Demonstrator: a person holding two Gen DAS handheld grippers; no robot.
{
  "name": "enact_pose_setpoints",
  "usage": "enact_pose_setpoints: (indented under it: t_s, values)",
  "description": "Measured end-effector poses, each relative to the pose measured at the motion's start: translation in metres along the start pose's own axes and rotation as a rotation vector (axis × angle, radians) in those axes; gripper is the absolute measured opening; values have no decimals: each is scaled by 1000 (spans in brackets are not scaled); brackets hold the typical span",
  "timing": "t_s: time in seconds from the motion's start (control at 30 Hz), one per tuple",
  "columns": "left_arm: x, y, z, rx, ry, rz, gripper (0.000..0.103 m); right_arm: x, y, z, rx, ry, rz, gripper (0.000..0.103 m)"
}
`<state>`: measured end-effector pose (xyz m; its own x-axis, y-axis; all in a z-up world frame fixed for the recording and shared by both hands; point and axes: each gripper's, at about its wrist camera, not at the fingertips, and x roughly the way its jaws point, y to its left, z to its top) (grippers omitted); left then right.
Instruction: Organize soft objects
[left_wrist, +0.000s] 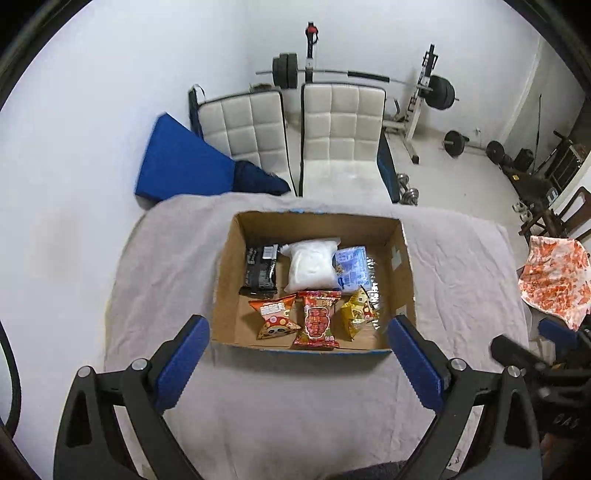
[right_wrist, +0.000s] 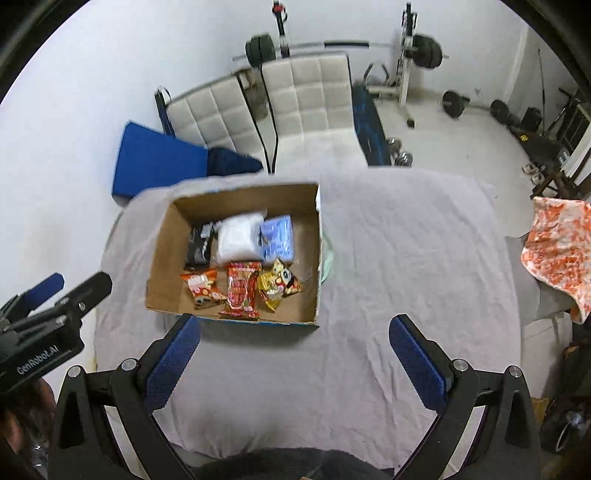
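Hovering spread wide and empty, the left tool (left_wrist: 297, 338) and right tool (right_wrist: 293, 338) face an open brown cardboard box (left_wrist: 225, 280) of snack packets (left_wrist: 319, 319); the grey-draped table (left_wrist: 295, 398) is cut off below.

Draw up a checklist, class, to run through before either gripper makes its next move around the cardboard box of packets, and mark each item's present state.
1. Left gripper open and empty: ok.
2. Right gripper open and empty: ok.
3. Cardboard box upright on the grey cloth: ok.
4. Six packets inside, including the white bag and red snack packet: ok.
5. Cloth free of loose packets: ok where visible.
6. Pale green thing behind the box wall identified: cannot tell.
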<state>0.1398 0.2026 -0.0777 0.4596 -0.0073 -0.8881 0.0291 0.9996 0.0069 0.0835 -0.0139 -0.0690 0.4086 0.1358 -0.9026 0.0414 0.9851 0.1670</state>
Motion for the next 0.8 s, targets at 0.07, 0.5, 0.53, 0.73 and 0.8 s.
enact_pose_setpoints:
  t_s: [0.07,0.5,0.53,0.73,0.8]
  values:
    - [-23,-1,-4,0,-24,8,99,-22,2,-4,-14,-37,-19,103]
    - [-101,3,-25,-47,-109,3,99,-99,26,-19,-118,-149,-53,103]
    - [-103,3,-26,-50,-108,-1,99,-101,26,-19,-119,-151,-54,103]
    - [-108,6,-31,-60,-111,6,99,-107,26,-20,-119,-156,-56,103]
    - [-109,5,-31,-61,-114,6,99,-107,26,-20,-122,-157,-59,103]
